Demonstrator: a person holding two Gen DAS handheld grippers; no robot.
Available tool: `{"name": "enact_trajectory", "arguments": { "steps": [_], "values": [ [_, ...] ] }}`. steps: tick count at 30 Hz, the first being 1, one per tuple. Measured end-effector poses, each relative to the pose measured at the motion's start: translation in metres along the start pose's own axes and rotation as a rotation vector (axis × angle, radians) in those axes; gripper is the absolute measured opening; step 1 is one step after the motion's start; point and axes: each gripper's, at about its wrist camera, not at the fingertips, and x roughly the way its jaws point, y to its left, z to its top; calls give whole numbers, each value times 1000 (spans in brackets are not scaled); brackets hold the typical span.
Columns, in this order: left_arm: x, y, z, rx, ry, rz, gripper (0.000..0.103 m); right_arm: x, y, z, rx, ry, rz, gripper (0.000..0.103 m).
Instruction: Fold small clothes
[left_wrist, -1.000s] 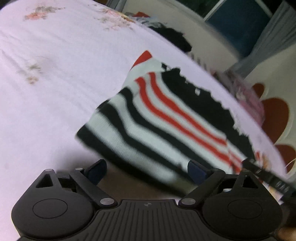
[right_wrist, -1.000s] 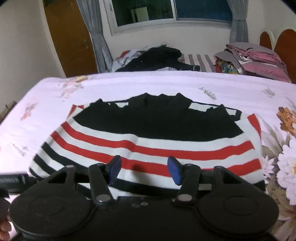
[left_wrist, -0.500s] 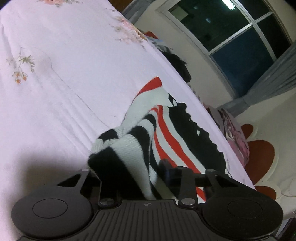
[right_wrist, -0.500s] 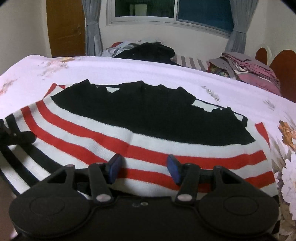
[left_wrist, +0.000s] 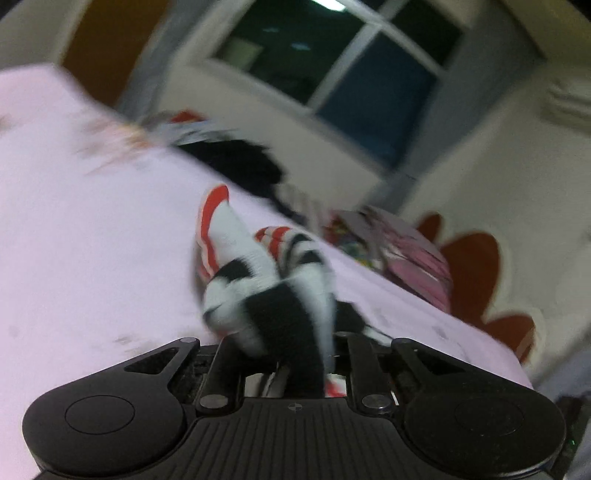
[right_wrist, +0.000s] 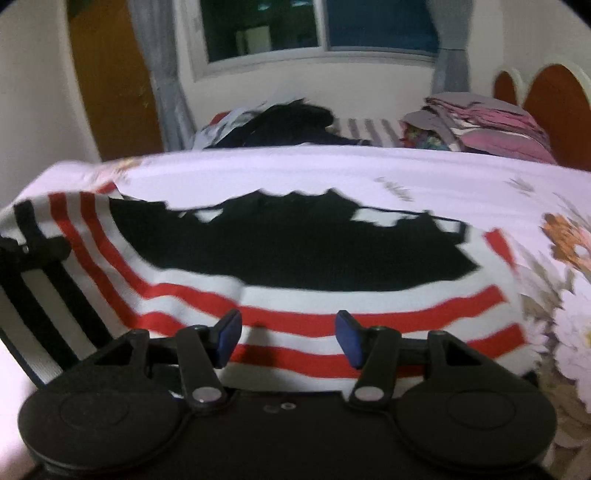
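Since a second ago the left tool (left_wrist: 295, 354) has gone from spread wide before the sweater's (right_wrist: 295, 258) corner to pinching it: its jaws have just been closing, and a thick wad of black-and-white knit now sits clamped between them. That corner has come up off the bed (left_wrist: 92, 258); in the left wrist view the striped cloth rises in a bunched ridge from the tool toward a red-edged end farther off, and the picture is blurred. In the right wrist view the same lift shows at the left edge, where the black and white stripes stand steeply and the dark left tool grips them.

The rest of the sweater lies flat on the pink, flowered bed, black part farther away, red and white stripes nearer. The right tool (right_wrist: 288, 338) is half spread, its blue pads (right_wrist: 229, 334) apart just above the red stripes near the sweater's near edge, with nothing pinched; whether the pads touch the cloth I cannot tell.

Beyond the bed lie a dark clothes heap (right_wrist: 291, 122) and a folded pink stack (right_wrist: 491, 122), under a window (right_wrist: 317, 26).
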Motion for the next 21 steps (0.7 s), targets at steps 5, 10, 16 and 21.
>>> {"name": "enact_trajectory", "arguments": {
  "steps": [5,10,16,21],
  "values": [
    [29,-71,-10,141,43,-121,16,-27,-50,-1,73,-26,-58,55],
    [62,-134,-52,294,135,-187,16,-54,-106,-12,163,-35,-140,55],
    [76,-163,-94,482,217,-124,25,-73,-148,-20,264,-31,-106,55],
    [53,-173,-97,574,225,-152,73,-67,-151,-1,332,-25,63,70]
  ]
}}
